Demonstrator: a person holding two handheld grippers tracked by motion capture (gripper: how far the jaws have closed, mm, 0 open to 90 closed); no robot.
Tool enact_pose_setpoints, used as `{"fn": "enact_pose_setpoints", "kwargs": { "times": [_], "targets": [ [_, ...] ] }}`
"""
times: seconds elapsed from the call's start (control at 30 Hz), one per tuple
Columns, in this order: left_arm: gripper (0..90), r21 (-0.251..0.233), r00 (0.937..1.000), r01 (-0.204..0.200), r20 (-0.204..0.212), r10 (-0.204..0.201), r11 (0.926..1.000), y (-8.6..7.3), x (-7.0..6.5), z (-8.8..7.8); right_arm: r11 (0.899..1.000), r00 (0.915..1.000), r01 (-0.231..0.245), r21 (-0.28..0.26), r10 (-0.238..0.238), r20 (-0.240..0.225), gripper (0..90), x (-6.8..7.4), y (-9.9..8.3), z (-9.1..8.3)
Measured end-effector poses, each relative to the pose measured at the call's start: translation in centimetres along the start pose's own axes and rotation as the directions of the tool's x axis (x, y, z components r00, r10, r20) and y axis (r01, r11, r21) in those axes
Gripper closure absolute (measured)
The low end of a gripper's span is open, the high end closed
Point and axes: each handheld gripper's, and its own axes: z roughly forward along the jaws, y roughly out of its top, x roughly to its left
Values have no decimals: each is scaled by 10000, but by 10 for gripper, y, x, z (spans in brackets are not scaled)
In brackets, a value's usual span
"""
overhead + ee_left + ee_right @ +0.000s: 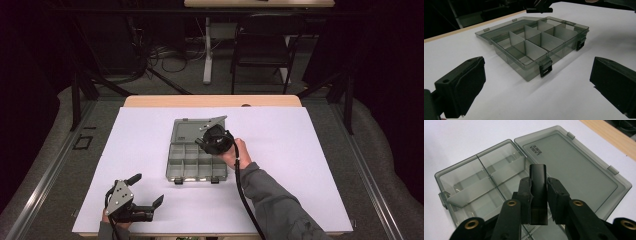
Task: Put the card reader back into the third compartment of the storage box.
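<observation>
A small black block (538, 192), smooth, flat-sided and rounded at its top, is clamped upright between the pads of the right gripper (538, 195), above the open organiser box (195, 160). The box is smoky translucent plastic, with pale dividers forming rectangular compartments, black latches, and its lid (571, 167) lying flat behind it. The left gripper (147, 192) rests on the white table (300, 150) nearby, jaws wide apart and holding nothing.

There are small raised letters on the flat lid (571, 167) of the see-through grey plastic box (481, 180). In the right gripper view they are upside down and too small to read. One line may be a brand name, but I cannot tell.
</observation>
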Motion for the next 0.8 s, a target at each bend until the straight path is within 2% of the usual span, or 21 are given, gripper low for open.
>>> {"fn": "enact_pose_setpoints", "kwargs": {
  "times": [0.2, 0.6, 0.63, 0.67, 0.8],
  "targets": [
    [1, 7, 10000, -6, 4, 6, 10000, 0, 0, 0, 9993, 9996, -278, 236, 278, -3, 731, -1, -2, 5],
    [2, 13, 10000, -15, -1, 15, 10000, 0, 0, 0, 9958, 9978, -610, 676, 590, 317, 724, -2, -5, 14],
    [2, -6, 10000, -15, -14, 15, 10000, 0, 0, 0, 9947, 9968, -747, 707, 723, 352, 692, -2, -5, 15],
    [2, -3, 10000, -17, -14, 17, 10000, 0, 0, 0, 9938, 9963, -821, 744, 800, 304, 623, -2, -5, 15],
    [2, 0, 10000, -22, -2, 22, 10000, 0, 0, -1, 9932, 9953, -972, 644, 967, 107, 489, -4, -7, 9]
  ]
}}
